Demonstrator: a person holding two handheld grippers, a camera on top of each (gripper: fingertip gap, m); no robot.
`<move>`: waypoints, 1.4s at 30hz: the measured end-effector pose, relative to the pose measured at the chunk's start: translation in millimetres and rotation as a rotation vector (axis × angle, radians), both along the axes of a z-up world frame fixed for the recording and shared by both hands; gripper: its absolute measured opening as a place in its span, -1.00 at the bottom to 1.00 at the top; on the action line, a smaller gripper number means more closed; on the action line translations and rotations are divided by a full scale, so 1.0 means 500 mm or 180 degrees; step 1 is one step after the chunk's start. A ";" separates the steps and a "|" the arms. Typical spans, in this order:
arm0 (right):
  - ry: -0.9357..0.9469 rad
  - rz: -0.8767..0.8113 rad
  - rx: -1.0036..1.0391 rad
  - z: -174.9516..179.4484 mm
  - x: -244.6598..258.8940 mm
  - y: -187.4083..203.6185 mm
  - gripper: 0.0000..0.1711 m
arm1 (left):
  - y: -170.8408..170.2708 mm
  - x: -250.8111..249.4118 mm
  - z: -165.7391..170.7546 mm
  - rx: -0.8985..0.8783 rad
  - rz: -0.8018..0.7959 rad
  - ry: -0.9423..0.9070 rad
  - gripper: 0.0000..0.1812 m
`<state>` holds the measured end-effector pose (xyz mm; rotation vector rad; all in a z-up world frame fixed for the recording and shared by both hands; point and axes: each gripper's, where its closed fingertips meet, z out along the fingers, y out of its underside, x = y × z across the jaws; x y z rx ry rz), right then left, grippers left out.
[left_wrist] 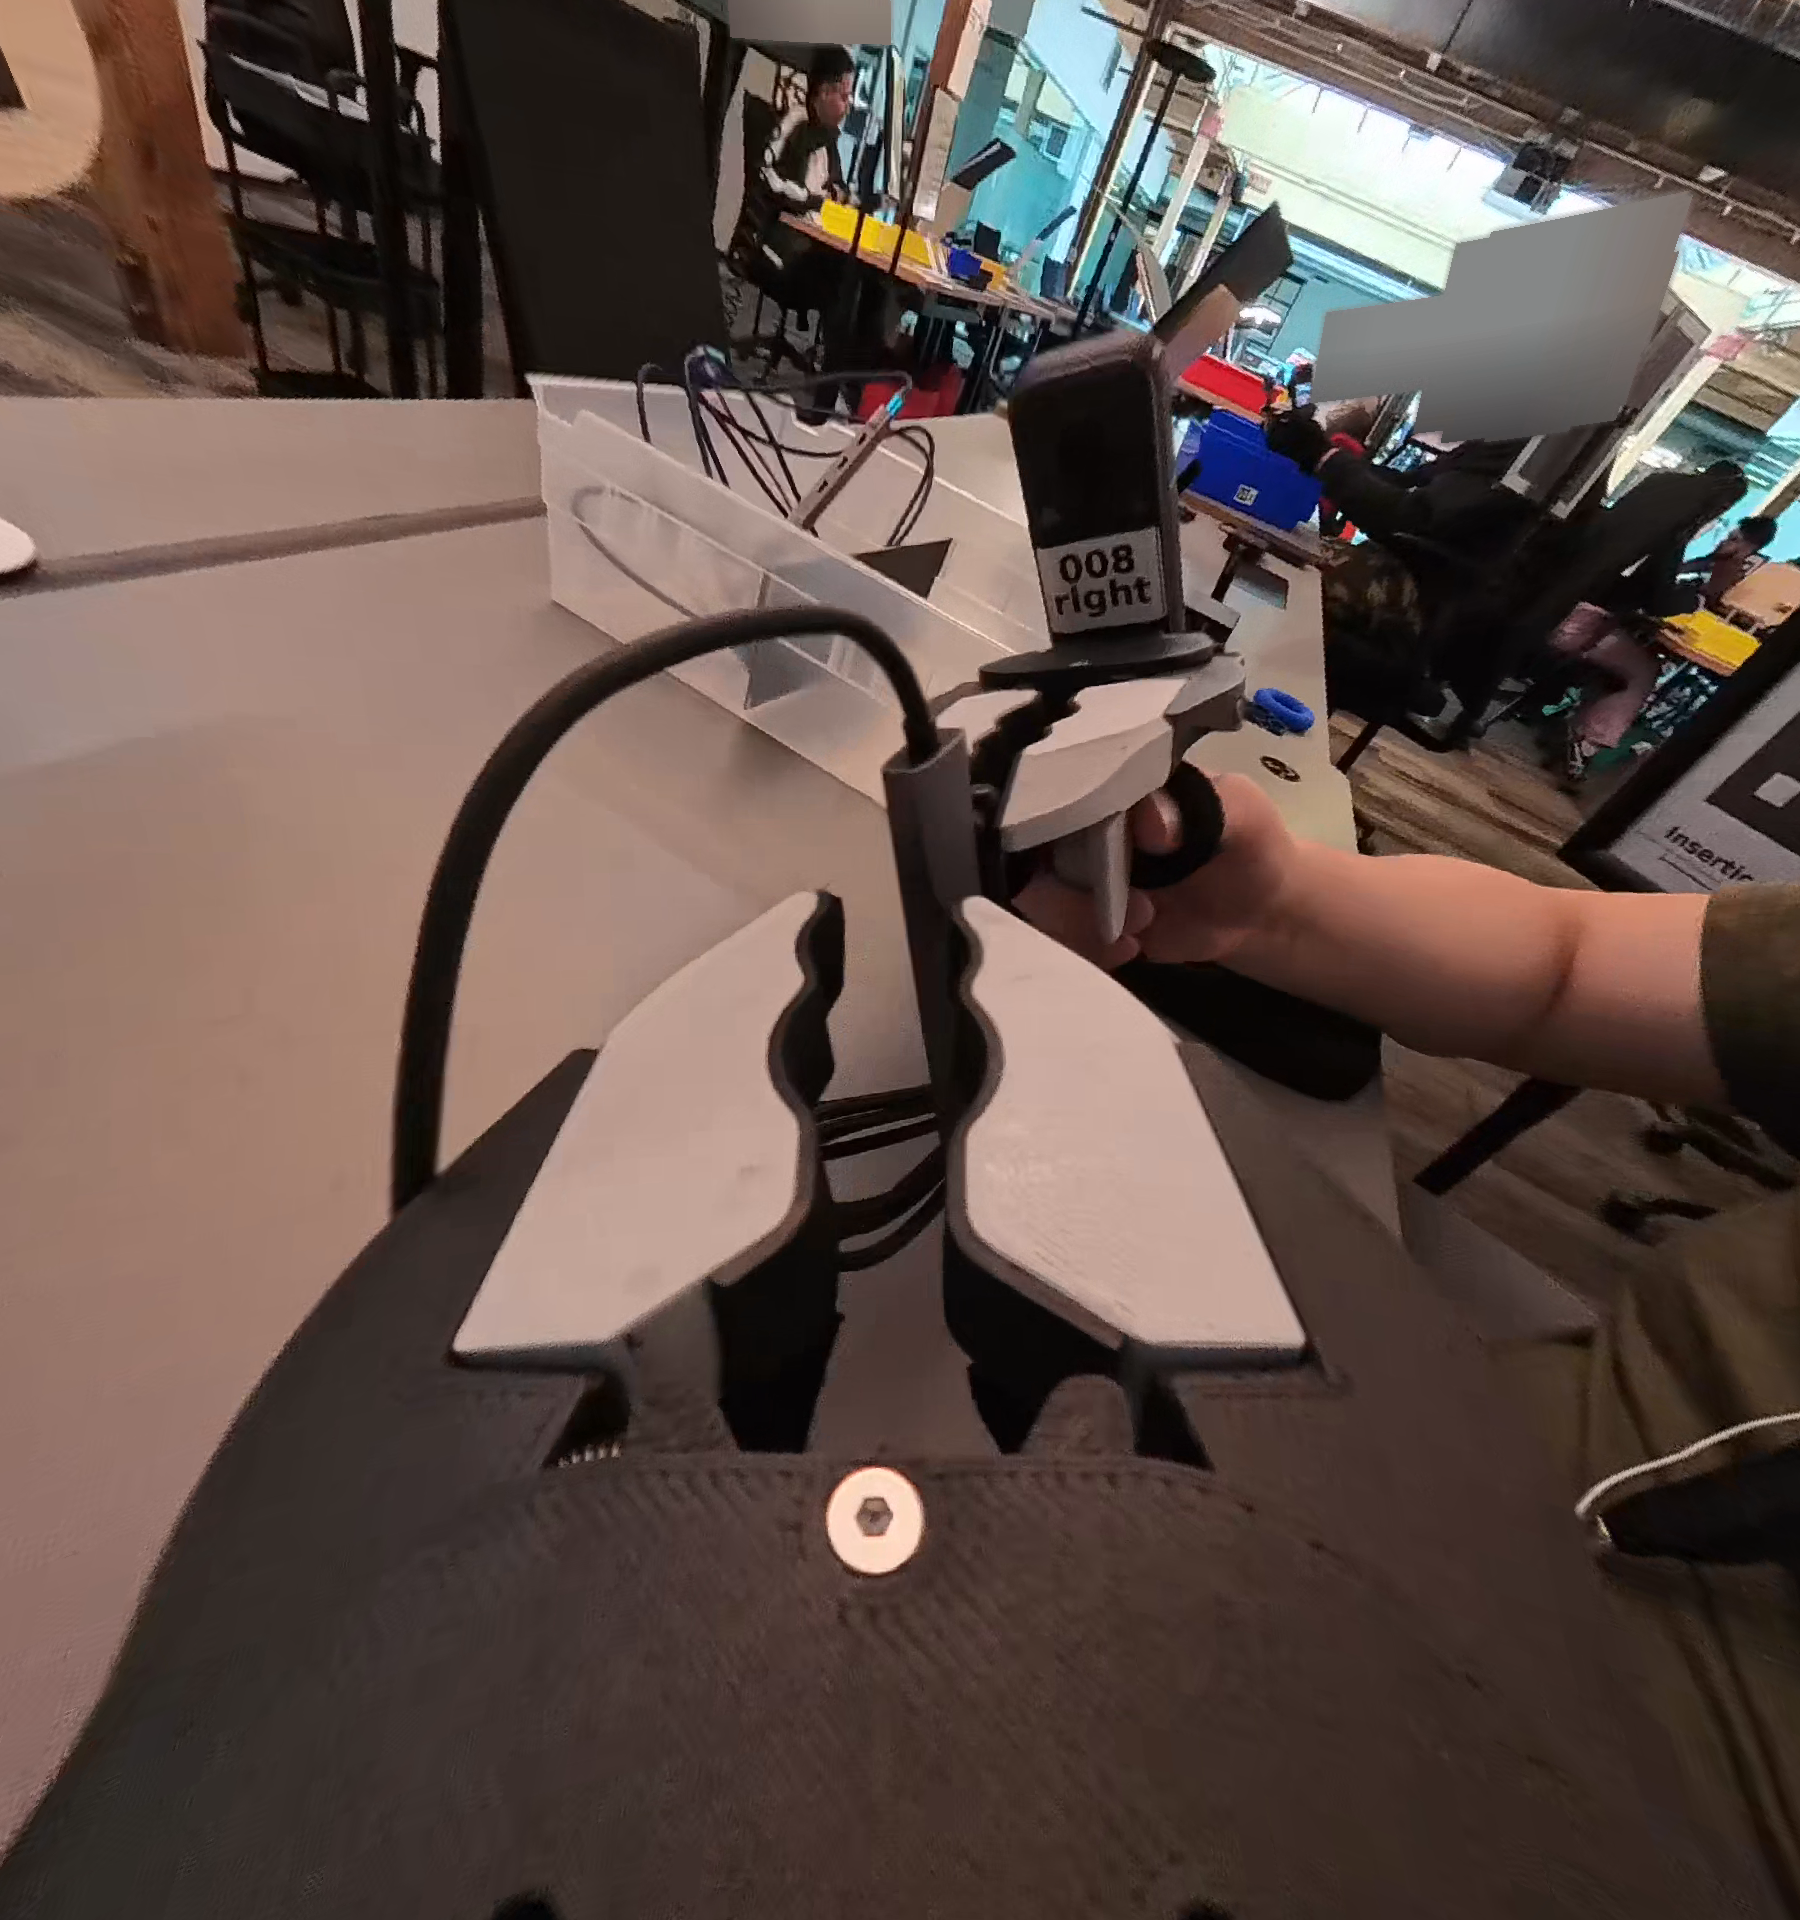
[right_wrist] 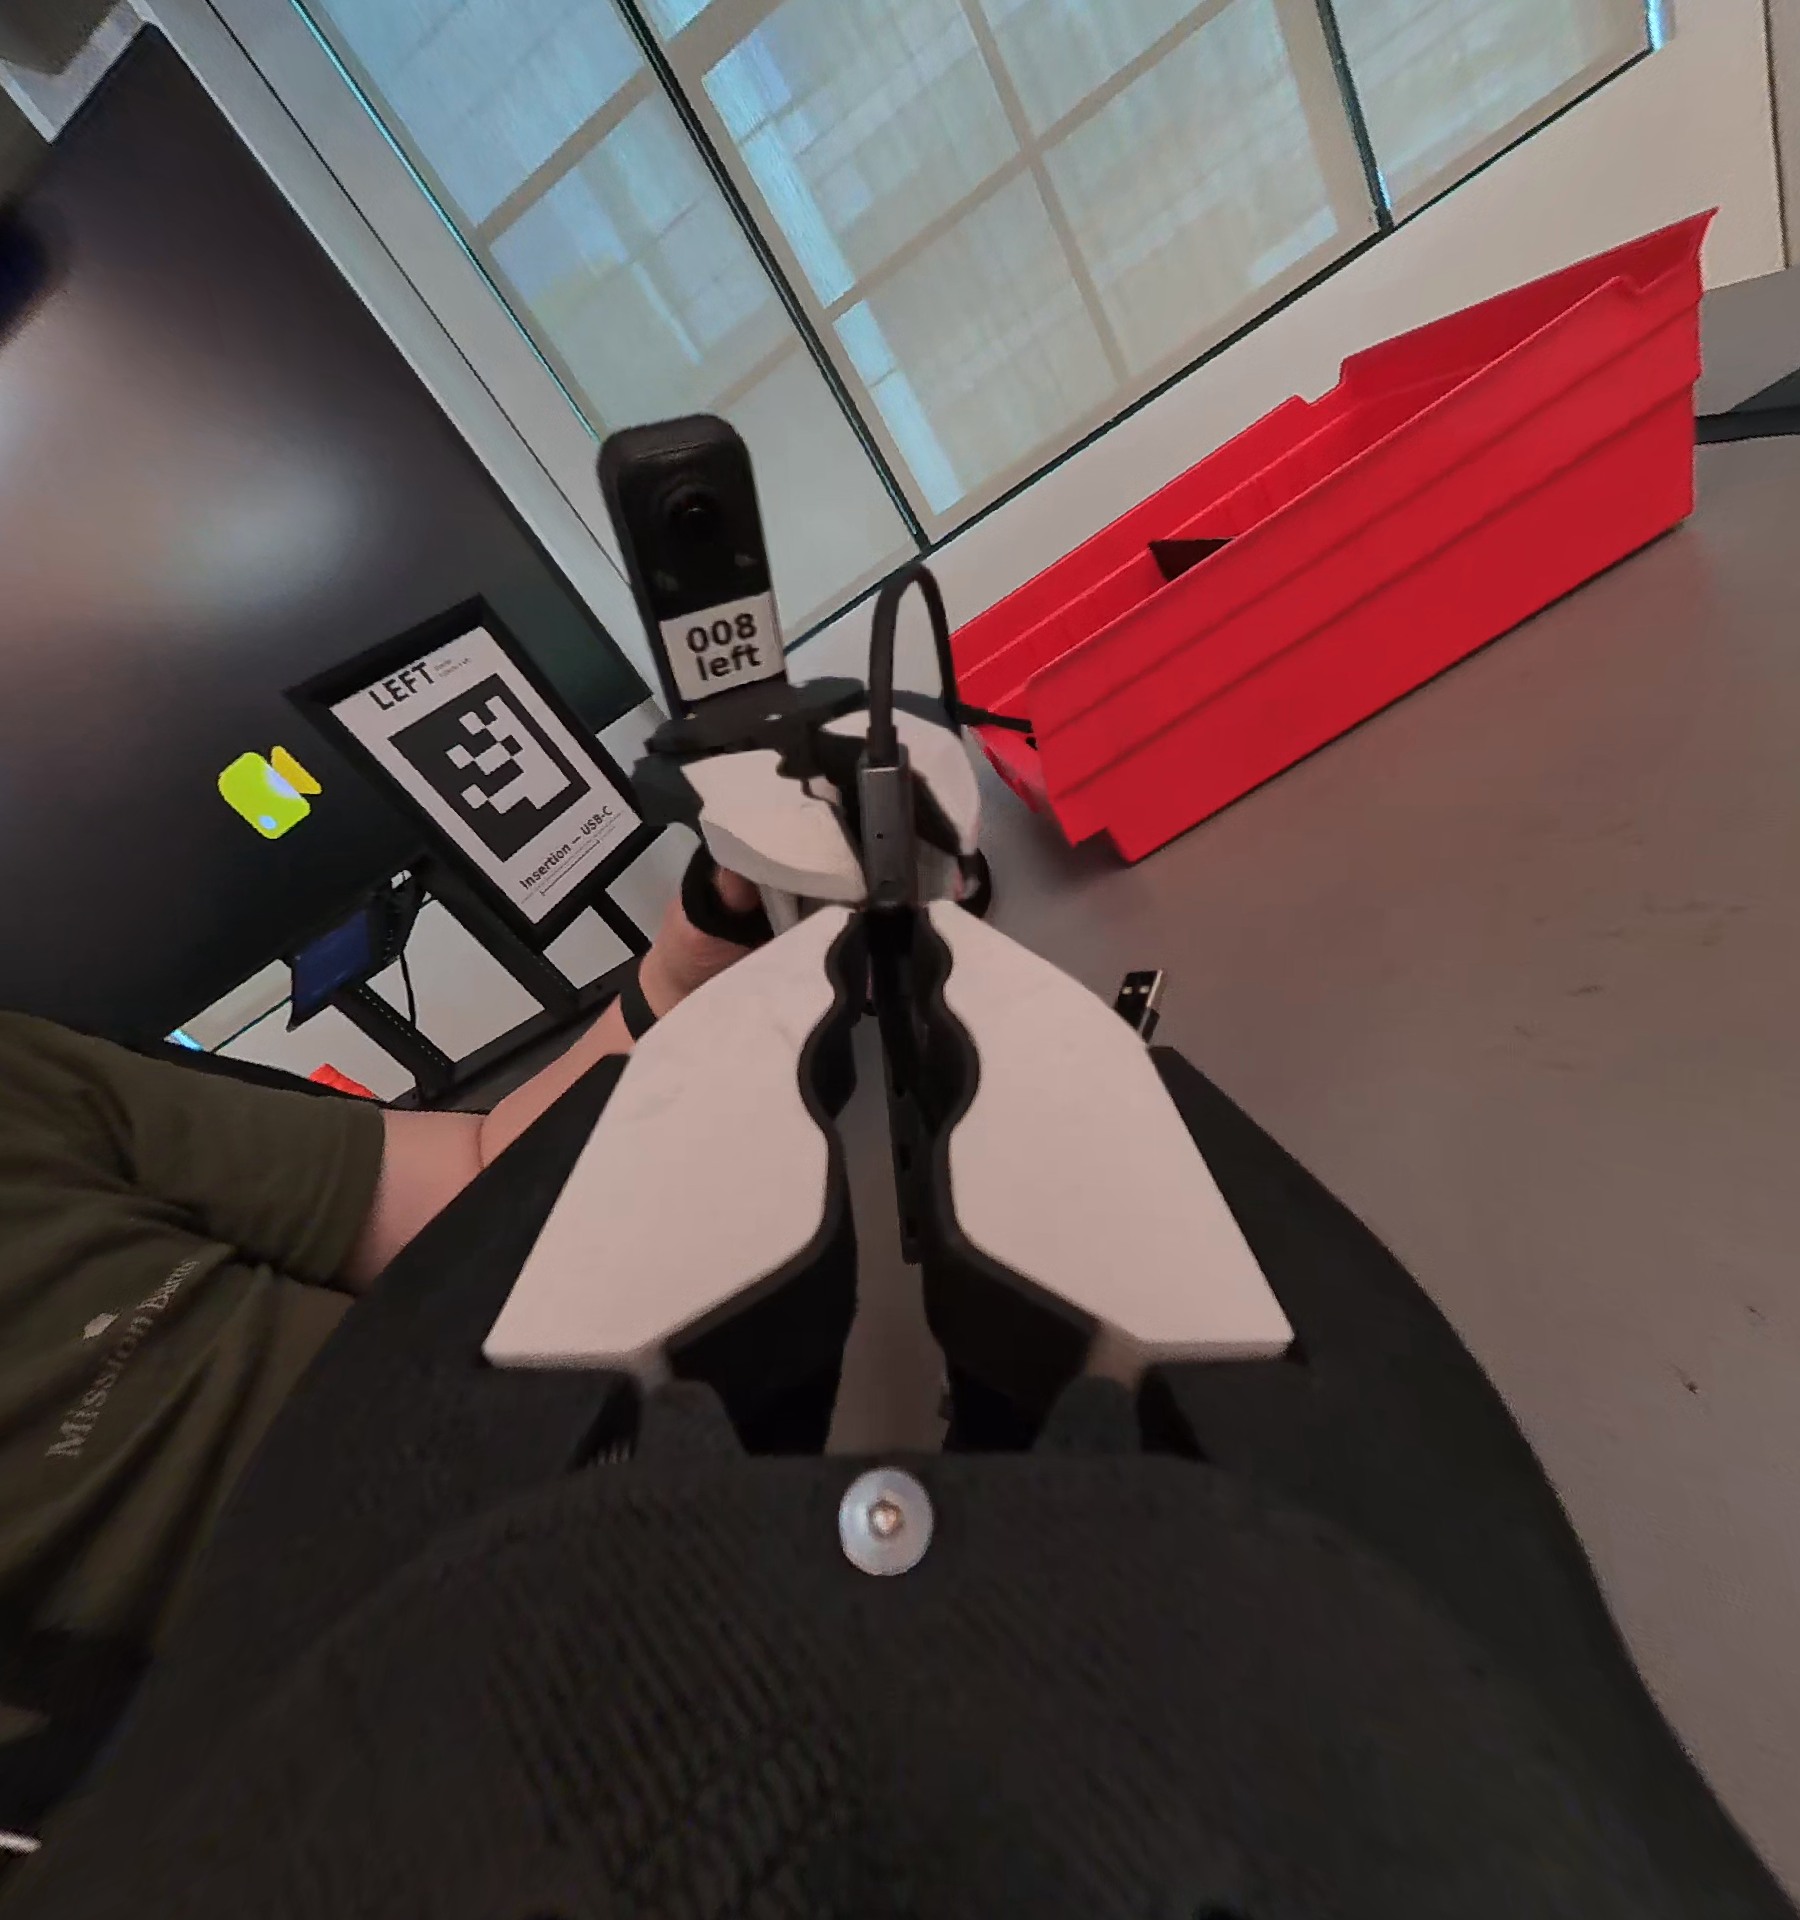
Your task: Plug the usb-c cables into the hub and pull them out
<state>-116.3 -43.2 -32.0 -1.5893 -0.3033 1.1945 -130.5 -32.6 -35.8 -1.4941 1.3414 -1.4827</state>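
- left wrist view only: clear plastic bin (left_wrist: 771, 582) of cables on the grey worktop (left_wrist: 200, 883); left tongs (left_wrist: 891, 920) parted beside the slim dark hub (left_wrist: 927, 831).
- right wrist view only: glossy red bin (right_wrist: 1395, 623); right tongs (right_wrist: 891, 935) clamp the hub, its metal usb-c plug (right_wrist: 885, 821) plugged in.

Open-plan lab/workshop, shared w/ office space. Grey work table (left_wrist: 200, 831) w/ clear parts bin (left_wrist: 730, 582) holding cables; red bin (right_wrist: 1395, 582) on same kind of top. Framed fiducial marker sign (right_wrist: 480, 758) on stand, big dark monitor (right_wrist: 148, 520) behind. Bkgd: people seated at benches (left_wrist: 937, 270) w/ yellow + blue bins, exposed ceiling beams, large windows (right_wrist: 927, 229).
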 end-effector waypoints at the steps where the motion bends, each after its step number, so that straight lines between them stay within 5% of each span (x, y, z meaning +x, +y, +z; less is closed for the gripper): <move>1: -0.0024 0.0033 -0.0001 -0.002 -0.003 -0.001 -0.90 | -0.004 0.003 -0.006 -0.0050 -0.0043 0.0032 -0.76; 9: -0.0013 0.0285 0.0028 0.000 -0.013 -0.014 -0.90 | -0.033 0.004 0.006 -0.0668 -0.0577 -0.0150 -0.90; 19: -0.0207 0.0576 -0.0133 -0.029 -0.028 -0.025 -0.89 | -0.048 -0.005 -0.023 -0.0672 -0.0811 0.0113 -0.90; 32: -0.0471 0.0081 0.0069 -0.018 -0.009 0.006 -0.90 | -0.014 0.019 -0.014 -0.0693 -0.0422 0.0020 -0.87; 34: -0.0581 -0.0300 0.0238 0.003 0.019 0.025 -0.90 | -0.001 0.018 0.011 -0.0694 -0.0322 -0.0141 -0.59; 36: -0.0544 -0.0529 0.0221 0.014 0.054 0.042 -0.90 | 0.017 0.007 0.021 -0.0597 -0.0146 -0.0266 -0.55; 42: -0.0148 -0.0831 -0.0938 -0.064 0.125 0.140 -0.90 | 0.049 -0.007 -0.034 -0.0435 0.0264 0.0032 -0.58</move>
